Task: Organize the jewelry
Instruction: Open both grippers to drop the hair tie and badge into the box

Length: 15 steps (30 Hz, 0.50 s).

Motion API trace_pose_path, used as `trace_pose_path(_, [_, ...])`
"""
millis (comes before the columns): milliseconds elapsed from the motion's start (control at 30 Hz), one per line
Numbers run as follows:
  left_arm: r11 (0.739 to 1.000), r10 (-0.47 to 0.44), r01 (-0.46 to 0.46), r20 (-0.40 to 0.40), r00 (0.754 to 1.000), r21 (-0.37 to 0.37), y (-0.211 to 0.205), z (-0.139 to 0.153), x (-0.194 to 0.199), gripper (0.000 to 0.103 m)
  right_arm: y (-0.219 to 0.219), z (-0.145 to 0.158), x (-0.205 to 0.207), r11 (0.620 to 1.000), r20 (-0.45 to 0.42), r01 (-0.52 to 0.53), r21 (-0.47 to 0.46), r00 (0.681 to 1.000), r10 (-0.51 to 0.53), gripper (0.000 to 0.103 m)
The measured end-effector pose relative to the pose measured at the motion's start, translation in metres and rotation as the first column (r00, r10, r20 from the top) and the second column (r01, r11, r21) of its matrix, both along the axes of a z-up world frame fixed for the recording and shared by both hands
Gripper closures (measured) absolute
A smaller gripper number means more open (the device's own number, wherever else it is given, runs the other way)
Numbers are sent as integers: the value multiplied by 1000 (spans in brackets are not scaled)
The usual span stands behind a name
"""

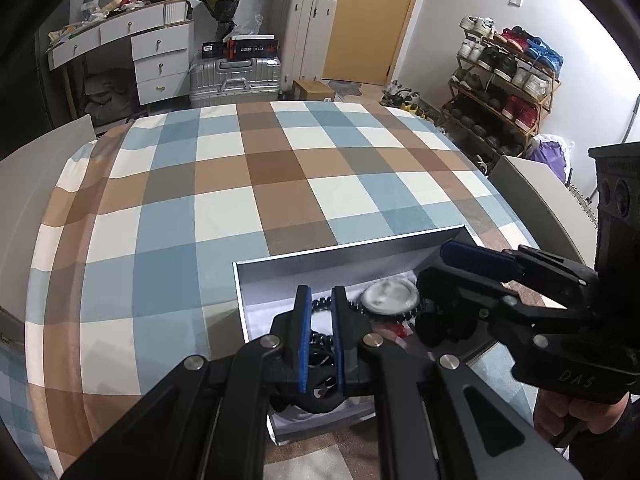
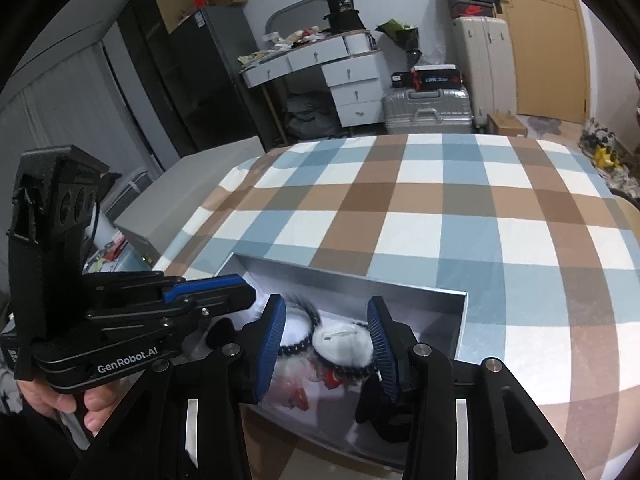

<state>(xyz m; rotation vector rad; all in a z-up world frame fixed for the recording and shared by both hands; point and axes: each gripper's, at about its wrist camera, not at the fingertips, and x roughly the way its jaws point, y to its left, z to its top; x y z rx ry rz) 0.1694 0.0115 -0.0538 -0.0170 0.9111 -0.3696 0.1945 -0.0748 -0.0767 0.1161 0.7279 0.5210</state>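
A grey open box (image 1: 340,254) (image 2: 440,292) lies on the checked bedspread and holds jewelry: a round white padded disc (image 1: 390,297) (image 2: 342,344), a black bead bracelet (image 1: 320,304) (image 2: 298,342) and red pieces (image 2: 300,394). My left gripper (image 1: 321,316) hangs over the box with its jaws narrowly apart around the black bead strand; whether the pads touch it I cannot tell. My right gripper (image 2: 327,336) is open over the box, its blue pads (image 2: 276,340) either side of the white disc. Each gripper shows in the other's view (image 1: 480,264) (image 2: 208,292).
The checked bedspread (image 1: 240,200) (image 2: 480,220) stretches ahead of the box. Beyond the bed stand a white drawer desk (image 1: 156,60), suitcases (image 1: 236,76), a shoe rack (image 1: 504,80) and a wooden door (image 1: 372,20). A grey cabinet edge (image 1: 532,200) is at right.
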Motion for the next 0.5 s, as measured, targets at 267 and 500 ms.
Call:
trace_pose_path(267, [1000,21,-21,67,997,-6,3,15,-19,63,-8,20,-25,1000,66,21,11,998,-22,55])
trace_pose_path(500, [998,52,-56,114,992,33,3,29,-46,46,-14,47,-73,999,195,34,11,980,-36,33])
